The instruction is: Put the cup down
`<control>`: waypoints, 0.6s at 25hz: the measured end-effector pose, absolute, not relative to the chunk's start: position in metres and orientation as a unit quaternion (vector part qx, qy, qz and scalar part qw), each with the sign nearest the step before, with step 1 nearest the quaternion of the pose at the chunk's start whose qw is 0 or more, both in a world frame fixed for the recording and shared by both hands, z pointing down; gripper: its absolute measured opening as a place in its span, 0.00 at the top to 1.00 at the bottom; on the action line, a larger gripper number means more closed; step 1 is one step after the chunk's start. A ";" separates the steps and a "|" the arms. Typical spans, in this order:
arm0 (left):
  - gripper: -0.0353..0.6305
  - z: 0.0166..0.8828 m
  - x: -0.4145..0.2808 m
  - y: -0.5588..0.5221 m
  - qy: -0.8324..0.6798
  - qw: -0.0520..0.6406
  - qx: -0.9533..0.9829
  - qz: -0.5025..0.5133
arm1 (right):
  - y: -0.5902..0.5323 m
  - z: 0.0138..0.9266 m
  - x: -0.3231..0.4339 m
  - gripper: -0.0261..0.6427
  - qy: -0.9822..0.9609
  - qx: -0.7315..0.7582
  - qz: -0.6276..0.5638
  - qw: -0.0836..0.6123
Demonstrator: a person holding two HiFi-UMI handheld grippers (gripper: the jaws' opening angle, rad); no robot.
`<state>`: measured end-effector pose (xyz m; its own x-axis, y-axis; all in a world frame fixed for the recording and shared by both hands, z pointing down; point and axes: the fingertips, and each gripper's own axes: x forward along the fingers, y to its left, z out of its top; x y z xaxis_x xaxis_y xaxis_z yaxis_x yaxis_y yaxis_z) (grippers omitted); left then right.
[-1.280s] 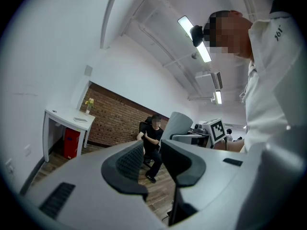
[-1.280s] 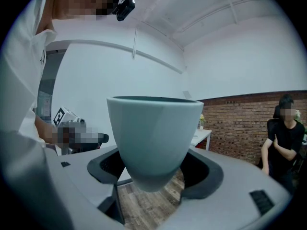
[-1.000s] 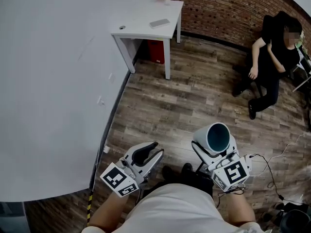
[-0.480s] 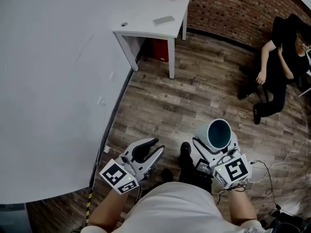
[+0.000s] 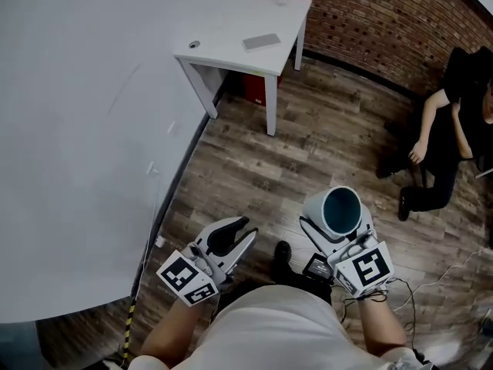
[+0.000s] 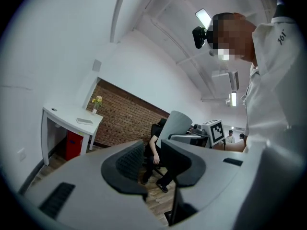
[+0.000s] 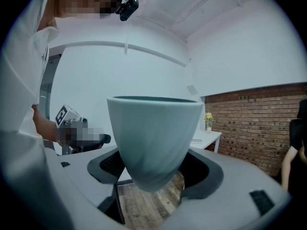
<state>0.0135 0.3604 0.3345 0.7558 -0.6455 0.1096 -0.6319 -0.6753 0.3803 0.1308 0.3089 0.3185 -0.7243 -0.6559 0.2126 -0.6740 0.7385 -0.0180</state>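
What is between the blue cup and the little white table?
Only bare wooden floor lies between the cup and the white table, as the head view shows.

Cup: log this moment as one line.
cup: upright, clamped in right tongs | left tongs: open, empty | white table: ahead | put-down: not yet done

Head view steep dn; gripper views lvl, close-up; all share table [image 5: 231,41].

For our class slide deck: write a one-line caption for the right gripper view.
Right gripper holds a pale blue cup upright between its jaws, white table and brick wall behind.
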 end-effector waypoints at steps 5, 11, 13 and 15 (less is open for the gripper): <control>0.79 0.338 0.029 0.329 -0.357 0.204 0.912 -0.016 | 0.276 0.324 0.141 0.43 -0.932 0.346 0.049 0.097; 0.79 0.339 0.036 0.289 -0.350 0.203 0.914 -0.005 | 0.237 0.332 0.138 0.43 -0.934 0.339 0.060 0.100; 0.79 0.340 0.031 0.272 -0.347 0.201 0.916 -0.005 | 0.224 0.335 0.132 0.43 -0.934 0.337 0.061 0.103; 0.79 0.343 0.023 0.253 -0.343 0.197 0.918 -0.007 | 0.209 0.337 0.124 0.43 -0.933 0.339 0.059 0.105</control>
